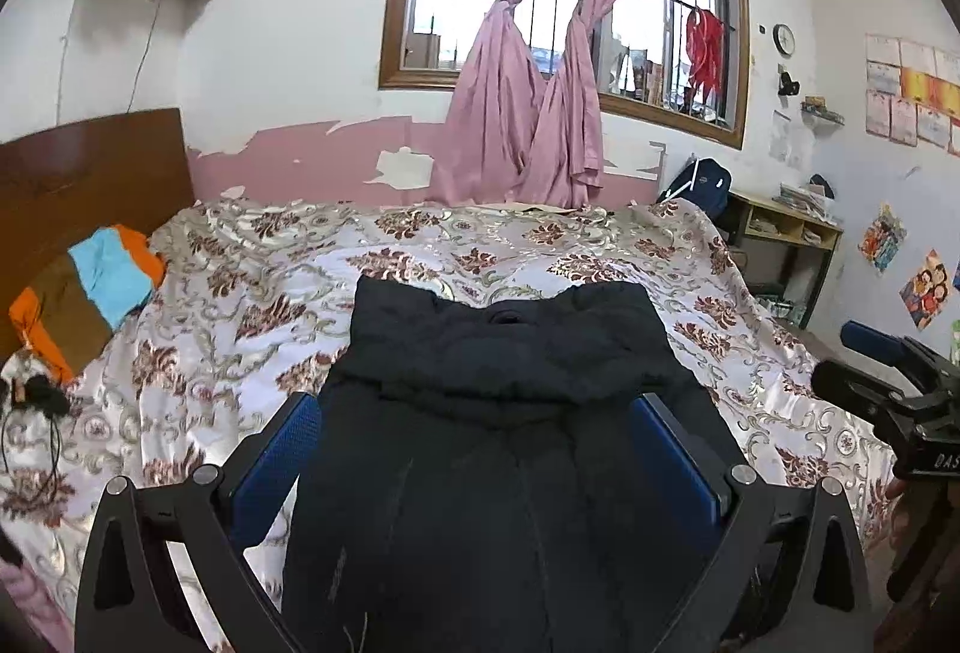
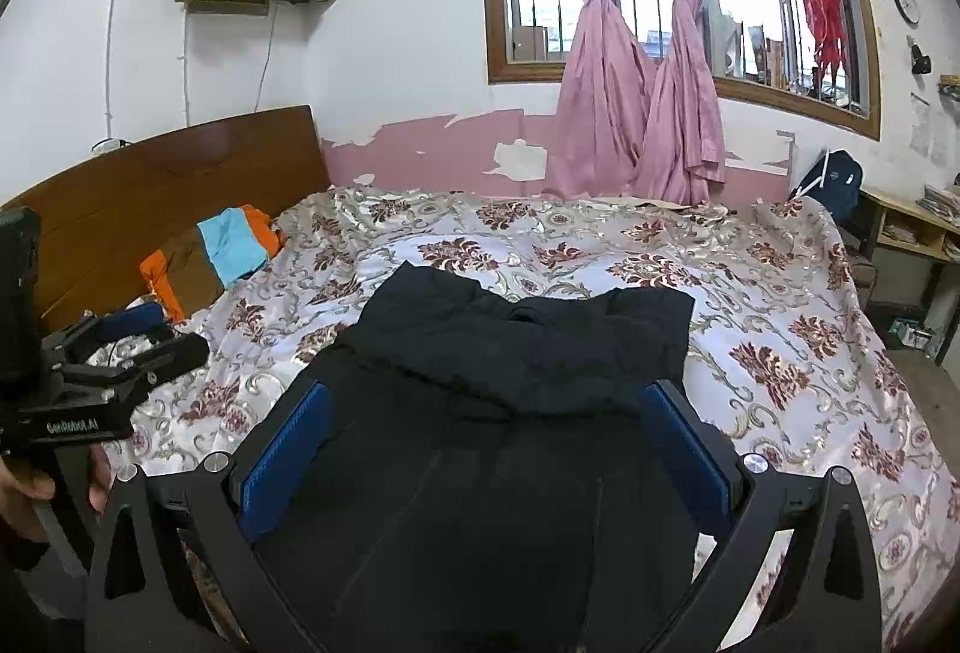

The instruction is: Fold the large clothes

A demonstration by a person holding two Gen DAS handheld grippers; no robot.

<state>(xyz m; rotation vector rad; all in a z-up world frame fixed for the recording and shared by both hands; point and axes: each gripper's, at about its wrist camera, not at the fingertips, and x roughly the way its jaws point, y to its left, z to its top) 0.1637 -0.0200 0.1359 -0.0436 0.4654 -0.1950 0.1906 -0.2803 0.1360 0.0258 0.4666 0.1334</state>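
Observation:
A large black padded garment (image 1: 504, 353) lies flat on the floral bedspread (image 1: 240, 305), its far end folded over toward me; it also shows in the right wrist view (image 2: 528, 341). My left gripper (image 1: 480, 413) is open, its blue pads (image 1: 282, 461) spread wide above the garment's near part, holding nothing. My right gripper (image 2: 486, 407) is open too, with blue pads (image 2: 288, 455) either side of the black cloth, empty. The right gripper shows at the right edge of the left wrist view (image 1: 882, 389), and the left gripper at the left edge of the right wrist view (image 2: 120, 353).
A folded orange, brown and light blue garment (image 1: 90, 287) lies near the wooden headboard (image 1: 90, 167). Pink curtains (image 1: 540, 113) hang at the window behind the bed. A wooden shelf unit (image 1: 786, 239) with a dark backpack (image 1: 702, 179) stands at the right.

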